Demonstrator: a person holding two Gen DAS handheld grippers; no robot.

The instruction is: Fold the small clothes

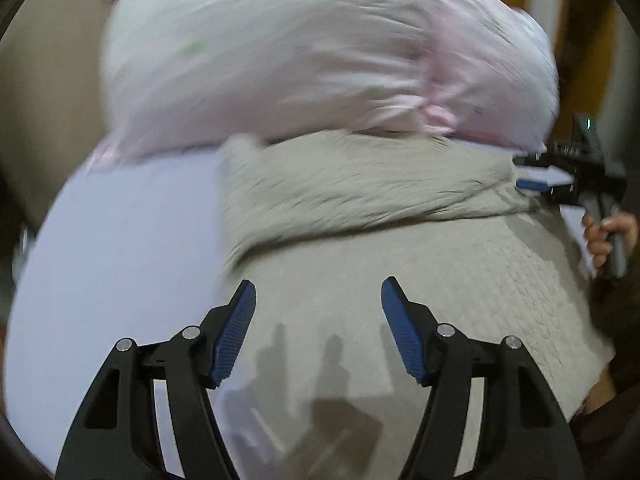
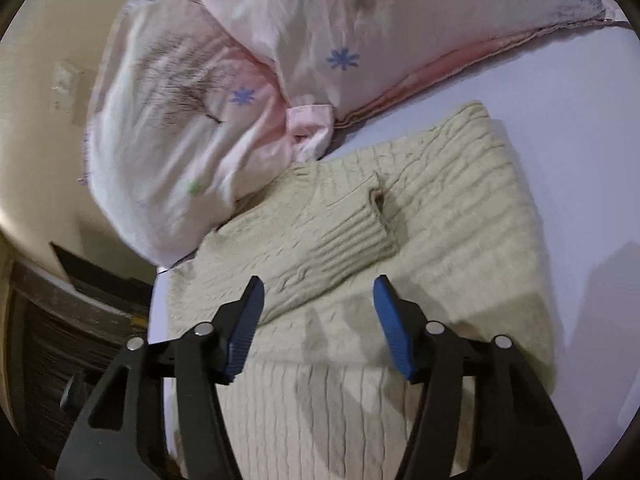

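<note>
Both tongs, left and right, hang spread above the sweater; its folded sleeve ahead may slip loose if pulled.

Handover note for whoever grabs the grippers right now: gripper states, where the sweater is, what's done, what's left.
Left gripper: open, empty, over the sweater.
Right gripper: open, empty, over the sweater's ribbed end.
Sweater lies on the pale sheet, against the pink pillows.
Done: one sleeve folded across the body.
Left: probably the remaining folds, then squaring it up. Other sleeve's state unclear, left view blurred.
</note>
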